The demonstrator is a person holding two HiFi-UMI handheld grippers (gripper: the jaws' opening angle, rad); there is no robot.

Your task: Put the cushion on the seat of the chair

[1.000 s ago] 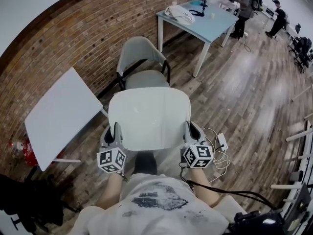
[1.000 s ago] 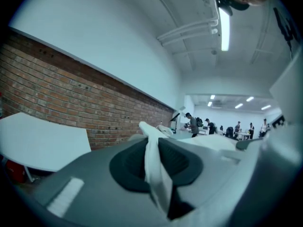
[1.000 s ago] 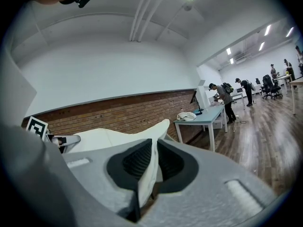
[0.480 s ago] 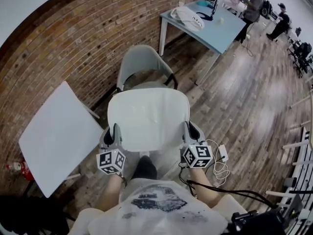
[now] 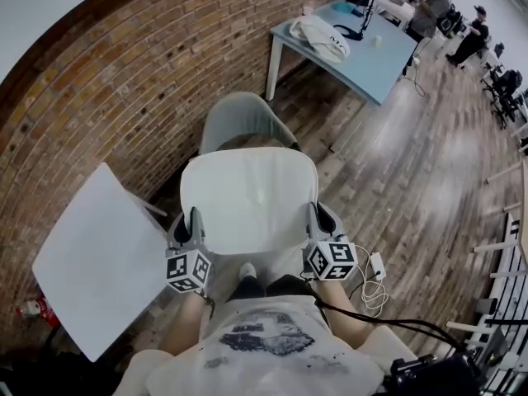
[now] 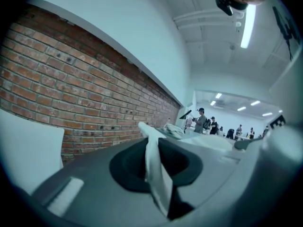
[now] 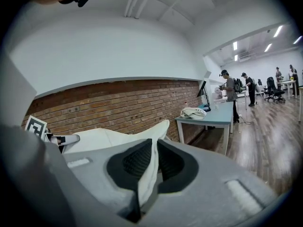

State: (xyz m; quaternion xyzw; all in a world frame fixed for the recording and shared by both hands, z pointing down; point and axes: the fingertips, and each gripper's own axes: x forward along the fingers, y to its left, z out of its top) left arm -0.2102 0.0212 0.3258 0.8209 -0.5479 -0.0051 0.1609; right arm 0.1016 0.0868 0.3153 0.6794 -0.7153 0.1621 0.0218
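Observation:
A white square cushion (image 5: 249,200) hangs flat in the air in front of me, held by both side edges. My left gripper (image 5: 193,225) is shut on its left edge, and the cushion's hem (image 6: 156,174) shows pinched between the dark pads. My right gripper (image 5: 316,219) is shut on the right edge, with the fabric (image 7: 149,167) clamped between its pads. The grey chair (image 5: 239,115) stands just beyond the cushion by the brick wall; its backrest shows, while the cushion hides most of its seat.
A white table (image 5: 95,262) stands at the left by the brick wall (image 5: 107,81). A light blue table (image 5: 363,52) with a white bag (image 5: 322,35) is at the back right, people beyond it. A power strip and cable (image 5: 375,271) lie on the wooden floor.
I have walked toward the chair carrying the cushion; the chair and the white table have come nearer, and the cushion now covers the seat from view. Both grips are unchanged.

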